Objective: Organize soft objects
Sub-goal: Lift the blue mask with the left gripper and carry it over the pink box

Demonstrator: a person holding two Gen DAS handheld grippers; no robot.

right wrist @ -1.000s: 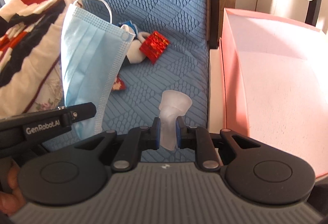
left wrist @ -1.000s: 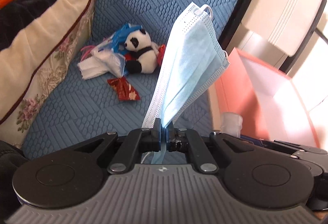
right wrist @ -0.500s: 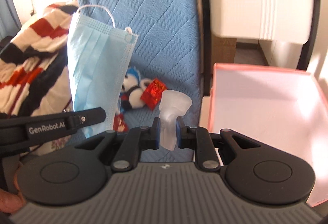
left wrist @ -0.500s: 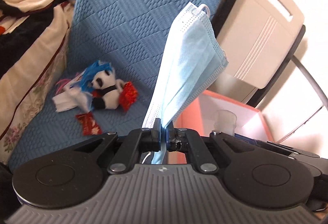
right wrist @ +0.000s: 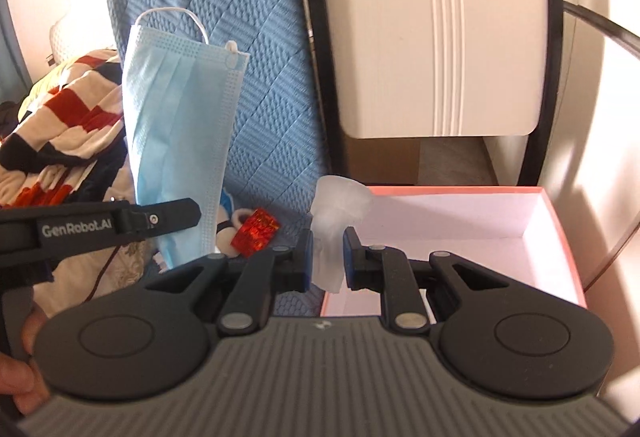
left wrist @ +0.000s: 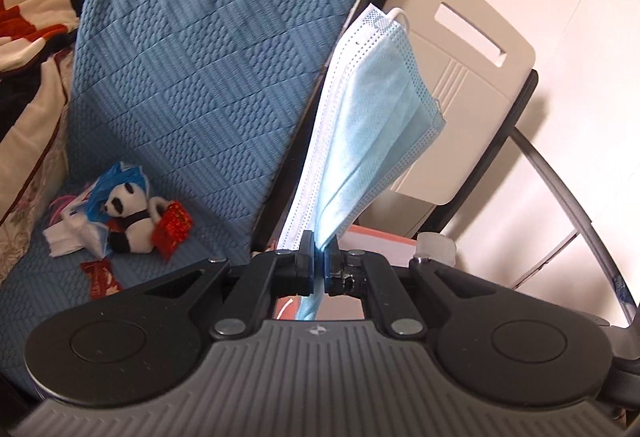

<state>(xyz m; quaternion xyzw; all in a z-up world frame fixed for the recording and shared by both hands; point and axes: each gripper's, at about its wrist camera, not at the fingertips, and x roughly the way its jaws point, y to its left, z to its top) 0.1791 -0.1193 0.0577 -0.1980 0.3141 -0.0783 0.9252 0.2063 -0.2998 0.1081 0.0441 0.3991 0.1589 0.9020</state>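
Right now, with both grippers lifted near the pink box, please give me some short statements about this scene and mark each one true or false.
1. The left gripper pinches a light blue pleated face mask. True.
2. The right gripper holds the small black-and-white panda plush. False: it holds a translucent white soft piece; the panda plush lies on the blue quilted cushion.
3. The pink cardboard box with a white inside has no object on the part of its floor that shows. True.
4. The shiny red packet lies inside the pink box. False: it rests on the cushion beside the panda.
5. The mask stands upward from the left gripper's closed jaws. True.
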